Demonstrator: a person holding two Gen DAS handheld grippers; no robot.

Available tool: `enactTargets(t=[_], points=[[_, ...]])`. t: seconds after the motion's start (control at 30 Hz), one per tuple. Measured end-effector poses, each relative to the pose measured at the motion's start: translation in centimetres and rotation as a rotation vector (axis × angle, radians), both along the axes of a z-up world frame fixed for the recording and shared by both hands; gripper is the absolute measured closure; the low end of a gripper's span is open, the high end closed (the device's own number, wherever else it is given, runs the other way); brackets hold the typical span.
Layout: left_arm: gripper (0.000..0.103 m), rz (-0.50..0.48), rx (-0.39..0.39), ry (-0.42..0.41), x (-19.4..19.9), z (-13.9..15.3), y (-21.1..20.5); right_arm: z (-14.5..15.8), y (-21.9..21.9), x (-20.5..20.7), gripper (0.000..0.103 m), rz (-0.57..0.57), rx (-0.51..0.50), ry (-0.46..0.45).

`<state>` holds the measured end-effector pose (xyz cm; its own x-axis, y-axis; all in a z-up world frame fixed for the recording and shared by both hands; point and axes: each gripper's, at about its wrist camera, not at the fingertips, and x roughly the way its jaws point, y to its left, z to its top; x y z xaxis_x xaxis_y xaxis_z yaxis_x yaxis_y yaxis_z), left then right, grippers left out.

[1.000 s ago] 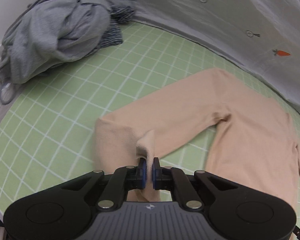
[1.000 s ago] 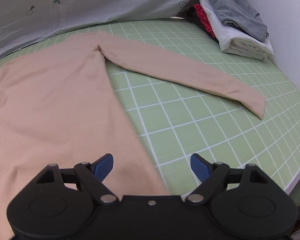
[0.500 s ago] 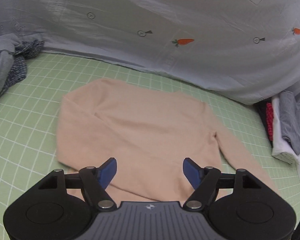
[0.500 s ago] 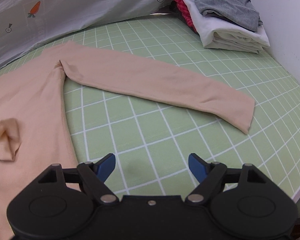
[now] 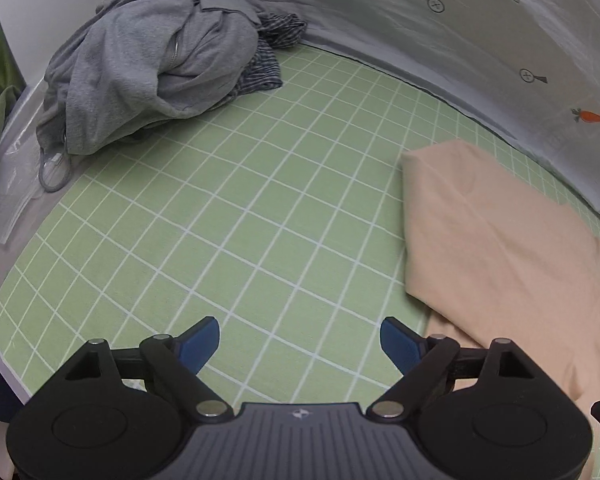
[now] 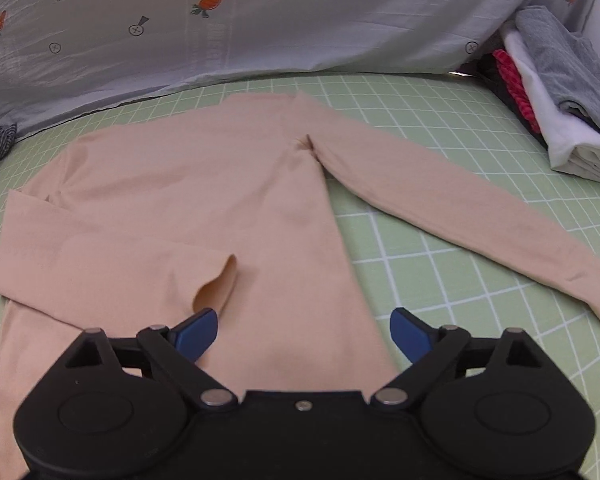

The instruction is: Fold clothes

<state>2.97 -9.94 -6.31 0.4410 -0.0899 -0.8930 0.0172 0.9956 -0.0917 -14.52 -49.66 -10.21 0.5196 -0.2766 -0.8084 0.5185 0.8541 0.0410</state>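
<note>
The right wrist view showed the whole peach sweater (image 6: 188,200) lying flat on the green grid mat (image 6: 440,264). One sleeve (image 6: 112,256) was folded across the body, and its cuff (image 6: 216,288) curled up near the right gripper (image 6: 302,330). The other sleeve (image 6: 460,208) lay stretched out on the mat. A stack of folded clothes (image 6: 560,112) sat at the far right.

The left wrist view showed only one side of the sweater (image 5: 500,248), at the right. It also showed a messy pile of grey clothes (image 5: 152,64) far back on the left. The left gripper (image 5: 300,340) hung over bare mat (image 5: 228,216), beside the sweater.

Both grippers were spread wide and held nothing. A grey carrot sheet (image 6: 260,16) hung behind the mat.
</note>
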Motion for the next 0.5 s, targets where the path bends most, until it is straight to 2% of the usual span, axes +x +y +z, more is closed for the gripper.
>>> enactTargets(t=[0.17, 0.4, 0.5], points=[[0.014, -0.03, -0.01, 0.029, 2.9, -1.3, 0.4, -0.6, 1.5, 3.5, 0.01, 0.007, 0.064, -0.007], [0.014, -0.029, -0.041, 0.077, 7.9, -3.5, -1.3, -2.2, 2.2, 7.0, 0.011, 0.038, -0.018, 0.127], [0.014, -0.039, -0.028, 0.081, 9.4, -4.1, -2.6, -2.4, 2.0, 7.2, 0.024, 0.065, 0.026, 0.124]])
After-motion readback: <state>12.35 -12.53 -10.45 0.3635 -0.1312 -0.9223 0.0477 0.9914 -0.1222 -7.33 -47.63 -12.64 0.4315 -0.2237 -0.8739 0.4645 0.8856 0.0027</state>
